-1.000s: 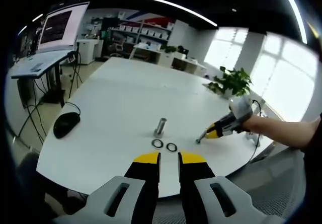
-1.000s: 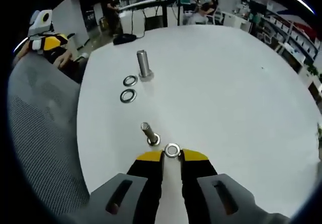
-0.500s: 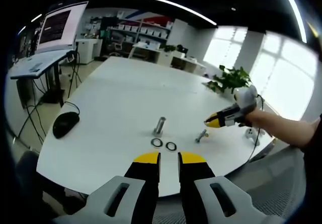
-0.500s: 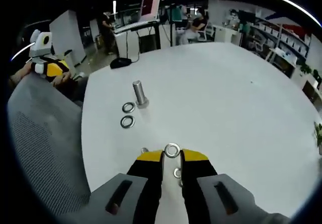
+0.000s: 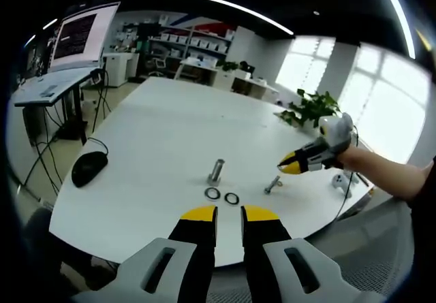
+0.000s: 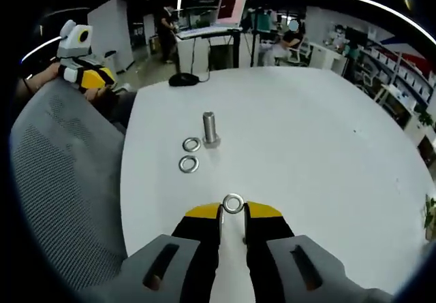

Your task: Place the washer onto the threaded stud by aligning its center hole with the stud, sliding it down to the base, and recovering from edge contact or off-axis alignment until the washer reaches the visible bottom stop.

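Note:
My right gripper (image 6: 234, 211) is shut on a small steel washer (image 6: 234, 203), pinched upright between its yellow tips. In the left gripper view the right gripper (image 5: 289, 163) hovers just above and to the right of a short threaded stud (image 5: 272, 184) that stands slightly tilted on the white table (image 5: 170, 126). In the right gripper view only a sliver of the stud (image 6: 244, 235) shows in the gap between the jaws. A larger upright bolt (image 6: 209, 127) stands further off with two loose washers (image 6: 191, 144) (image 6: 188, 164) beside it. My left gripper (image 5: 228, 213) hangs over the near table edge, slightly open and holding nothing.
A black mouse (image 5: 90, 167) lies at the table's left edge. A potted plant (image 5: 315, 109) and a small white device with a cable (image 5: 338, 180) sit on the right side. A grey mesh chair (image 6: 61, 180) is beside the table. A desk with a monitor (image 5: 82, 34) stands behind.
The right gripper has risen from table level with the washer. The short stud, earlier ahead of its tips, now lies beneath the jaws. The left gripper has stayed still.

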The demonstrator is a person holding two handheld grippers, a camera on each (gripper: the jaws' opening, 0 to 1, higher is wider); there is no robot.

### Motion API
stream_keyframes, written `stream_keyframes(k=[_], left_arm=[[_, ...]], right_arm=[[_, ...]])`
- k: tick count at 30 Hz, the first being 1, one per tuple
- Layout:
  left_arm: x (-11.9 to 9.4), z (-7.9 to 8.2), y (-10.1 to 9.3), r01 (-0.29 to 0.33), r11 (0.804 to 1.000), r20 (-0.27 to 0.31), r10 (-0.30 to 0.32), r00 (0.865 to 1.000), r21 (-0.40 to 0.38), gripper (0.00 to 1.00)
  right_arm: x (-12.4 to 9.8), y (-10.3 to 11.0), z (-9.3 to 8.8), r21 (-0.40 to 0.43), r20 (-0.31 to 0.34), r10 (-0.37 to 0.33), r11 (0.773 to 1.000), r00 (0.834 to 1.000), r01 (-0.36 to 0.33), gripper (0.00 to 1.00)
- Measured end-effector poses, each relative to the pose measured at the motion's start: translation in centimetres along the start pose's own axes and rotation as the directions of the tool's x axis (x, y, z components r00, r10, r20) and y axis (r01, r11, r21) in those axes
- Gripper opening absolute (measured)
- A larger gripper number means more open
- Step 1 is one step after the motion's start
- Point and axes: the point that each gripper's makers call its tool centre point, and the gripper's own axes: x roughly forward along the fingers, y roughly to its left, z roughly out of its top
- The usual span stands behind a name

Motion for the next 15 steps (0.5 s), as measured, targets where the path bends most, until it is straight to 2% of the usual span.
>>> stream_keyframes(k=[4,7,15], left_arm=[[0.0,0.0,0.0,0.0,1.0,-0.001,0.0,1.0,0.001,0.11],[0.0,0.0,0.0,-0.001,1.0,-0.001,0.001,1.0,0.001,0.11],[-0.1,0.0,0.0,-0.003,1.0,0.002,0.003,1.0,-0.001,0.11]], right_arm=[[0.5,1.1,-0.2,-0.057,-0.025,0.038,0.998,0.999,-0.04,0.15],[0.7,1.5,-0.7,-0.108,-0.068,0.036,0.993,0.997,-0.044,0.15],[0.8,1.6,-0.9,-0.114,-0.084,0.04,0.992,0.996,-0.049,0.15]])
